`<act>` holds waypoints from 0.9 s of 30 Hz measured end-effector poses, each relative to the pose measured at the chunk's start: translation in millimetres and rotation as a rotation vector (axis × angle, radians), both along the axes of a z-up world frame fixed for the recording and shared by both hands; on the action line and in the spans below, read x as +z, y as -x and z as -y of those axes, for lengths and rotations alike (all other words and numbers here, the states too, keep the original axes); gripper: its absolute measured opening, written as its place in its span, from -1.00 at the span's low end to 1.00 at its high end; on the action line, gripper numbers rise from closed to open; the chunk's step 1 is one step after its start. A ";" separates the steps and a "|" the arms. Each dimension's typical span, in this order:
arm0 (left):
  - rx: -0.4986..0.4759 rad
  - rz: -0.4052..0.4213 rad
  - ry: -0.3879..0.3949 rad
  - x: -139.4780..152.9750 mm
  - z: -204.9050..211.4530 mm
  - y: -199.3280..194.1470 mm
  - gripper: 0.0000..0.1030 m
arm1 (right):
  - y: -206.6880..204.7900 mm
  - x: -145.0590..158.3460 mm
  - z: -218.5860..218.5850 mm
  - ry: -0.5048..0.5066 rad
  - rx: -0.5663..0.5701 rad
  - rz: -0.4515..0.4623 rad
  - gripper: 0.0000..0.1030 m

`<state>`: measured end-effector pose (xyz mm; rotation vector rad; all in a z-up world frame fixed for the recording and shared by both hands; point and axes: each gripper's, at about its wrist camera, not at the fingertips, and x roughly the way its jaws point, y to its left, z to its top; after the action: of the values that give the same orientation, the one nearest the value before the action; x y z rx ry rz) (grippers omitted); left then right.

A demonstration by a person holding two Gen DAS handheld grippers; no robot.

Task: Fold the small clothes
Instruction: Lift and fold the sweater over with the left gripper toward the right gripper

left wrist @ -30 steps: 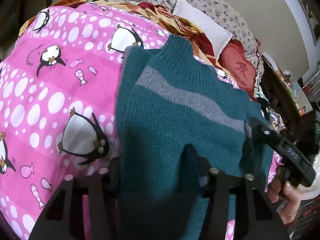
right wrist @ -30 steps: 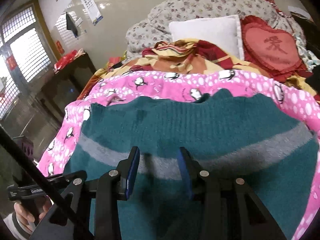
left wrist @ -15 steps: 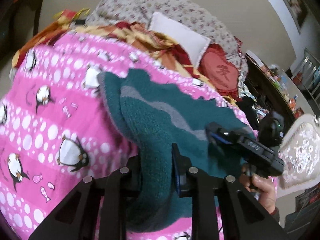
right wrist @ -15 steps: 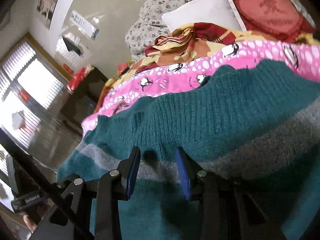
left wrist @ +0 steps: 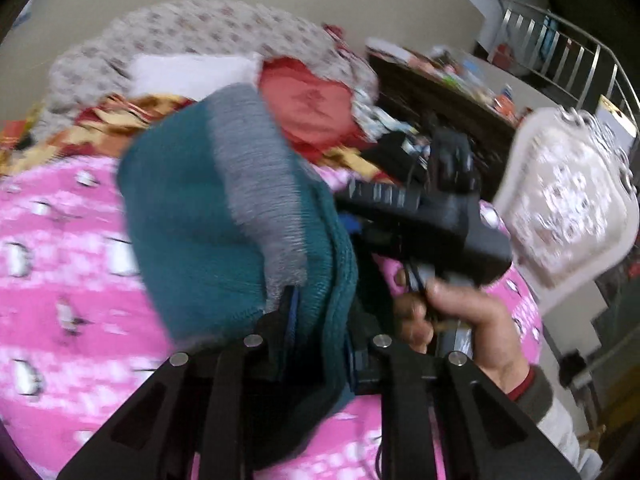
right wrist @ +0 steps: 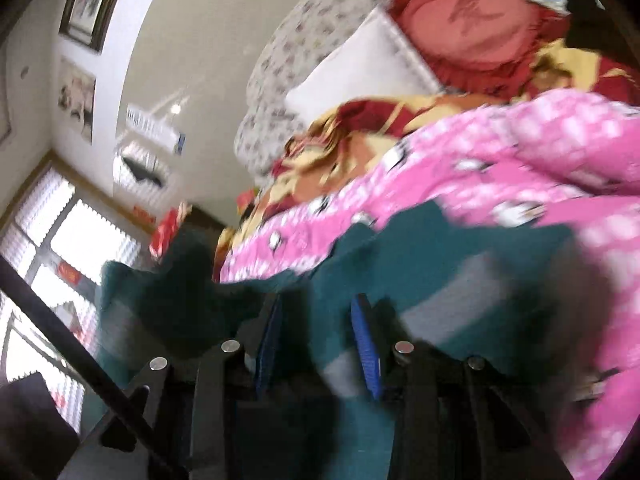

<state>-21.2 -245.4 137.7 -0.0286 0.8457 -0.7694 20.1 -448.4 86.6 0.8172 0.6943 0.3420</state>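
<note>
A small teal knit sweater [left wrist: 188, 232] with a grey stripe [left wrist: 260, 184] is lifted off the pink penguin blanket [left wrist: 60, 280]. My left gripper [left wrist: 320, 320] is shut on a bunched edge of it, and the sweater hangs folded over above the fingers. In the right wrist view the sweater [right wrist: 440, 264] lies in front of my right gripper [right wrist: 316, 328], whose blue pads [right wrist: 366, 344] are shut on its fabric. The right gripper also shows in the left wrist view [left wrist: 420, 208], held in a hand just right of the sweater. Both views are blurred by motion.
Pillows lie at the bed's head: a white one [right wrist: 360, 76], a red heart cushion [right wrist: 472, 24], a floral one [left wrist: 200, 28]. A red-yellow blanket [right wrist: 360, 128] is crumpled behind. A white ornate chair back [left wrist: 568, 200] and cluttered dark cabinet [left wrist: 440, 92] stand right.
Both grippers have lifted the sweater's near edge off the blanket and swung it up and to the right. The flat sweater is now bunched and doubled over. The left view has turned right.
</note>
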 end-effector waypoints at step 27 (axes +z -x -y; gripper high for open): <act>-0.101 -0.030 -0.019 -9.3 -76.6 28.0 0.43 | 26.6 16.4 -8.2 0.112 0.105 0.015 0.54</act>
<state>-49.2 -168.8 128.4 0.0200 0.8879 -0.8575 -6.4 -440.3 103.0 0.6727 0.7377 0.4000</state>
